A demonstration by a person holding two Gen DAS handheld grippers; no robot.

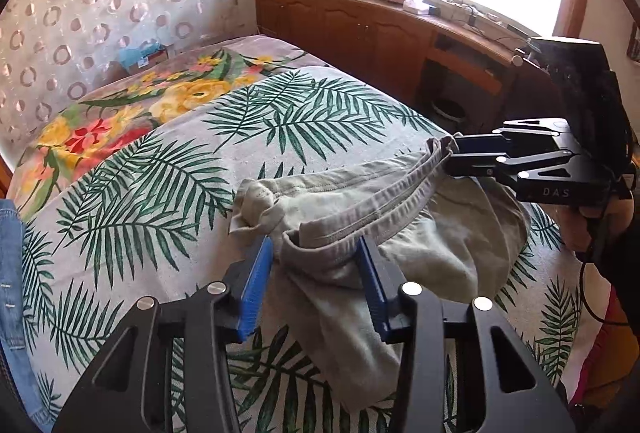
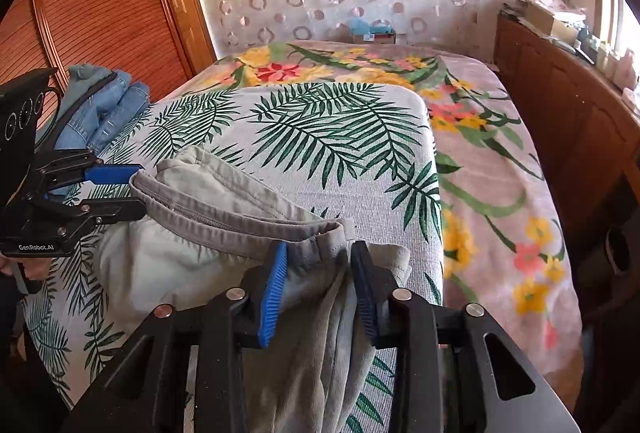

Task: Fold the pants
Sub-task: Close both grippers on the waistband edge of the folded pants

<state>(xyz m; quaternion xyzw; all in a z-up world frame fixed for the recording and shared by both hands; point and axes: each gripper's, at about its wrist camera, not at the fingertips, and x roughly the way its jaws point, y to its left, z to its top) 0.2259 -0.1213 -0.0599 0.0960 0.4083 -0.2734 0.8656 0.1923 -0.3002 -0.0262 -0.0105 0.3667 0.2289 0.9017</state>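
Pants held by the waistband over the bed

Pants, grey, hang above the palm-leaf bed cover. My left gripper and my right gripper each pinch one waistband end, jaws closed on cloth.

Right gripper body, at the right edge: "DAS"
Left gripper body, near left: "GenRobot.AI"
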